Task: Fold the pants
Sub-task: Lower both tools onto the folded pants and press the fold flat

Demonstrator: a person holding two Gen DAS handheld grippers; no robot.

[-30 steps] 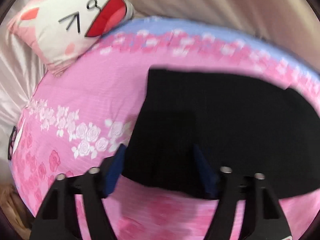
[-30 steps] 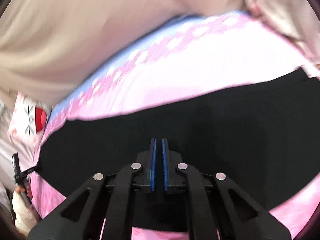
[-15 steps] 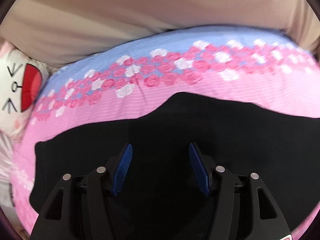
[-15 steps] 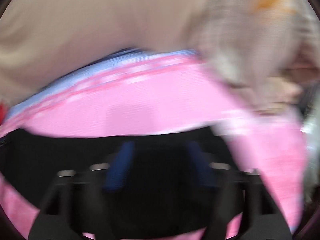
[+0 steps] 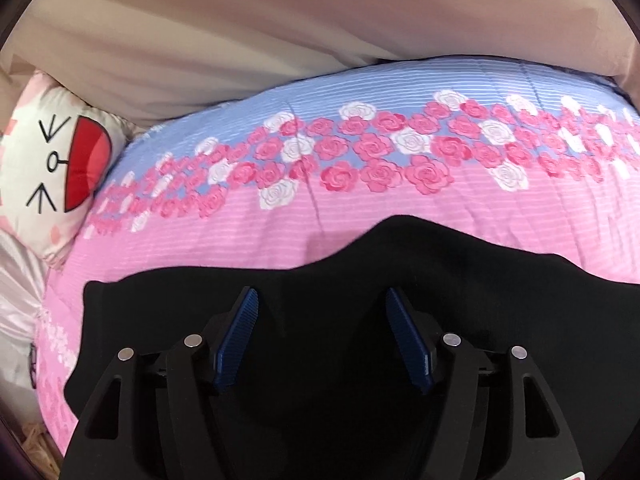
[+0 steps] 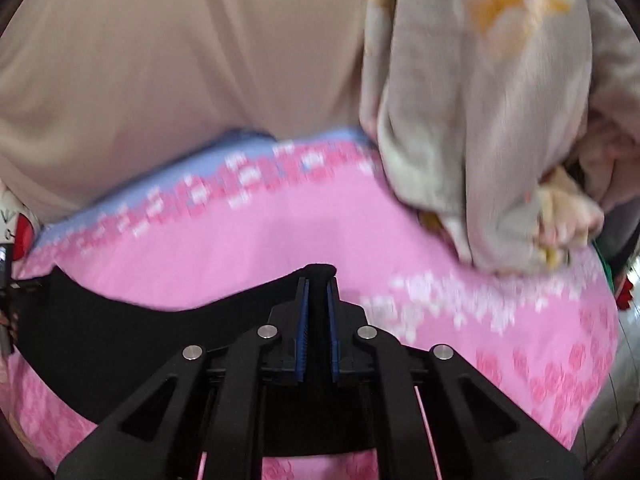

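1. Lying flat on the bed: black pants (image 5: 400,280), spread across the near part of a pink quilt (image 5: 240,236), with a raised hump along their far edge.
2. Left hand-held gripper (image 5: 322,300): blue-padded fingers (image 5: 240,332) spread wide above the pants, nothing between them.
3. Right hand-held gripper (image 6: 316,300): fingers drawn close together, pinching black fabric of the pants (image 6: 120,332) at the far edge, where a small fold rises just ahead of the tips.
4. Quilt, further detail: band of pink and white roses (image 5: 380,148) beyond the pants, then a light blue strip (image 5: 400,84) at the far side.
5. Cartoon-face pillow (image 5: 52,172): white with a red mouth, at the far left corner of the quilt, well apart from the pants.
6. Beige curtain-like cloth (image 5: 280,32): hangs behind the bed along the whole far side.
7. Pale flowered fabric (image 6: 480,100): bunched at the right, draping onto the quilt (image 6: 240,248) near the right hand-held gripper; view blurred.
8. Silvery satin sheet (image 5: 16,280): beside the quilt's left edge.
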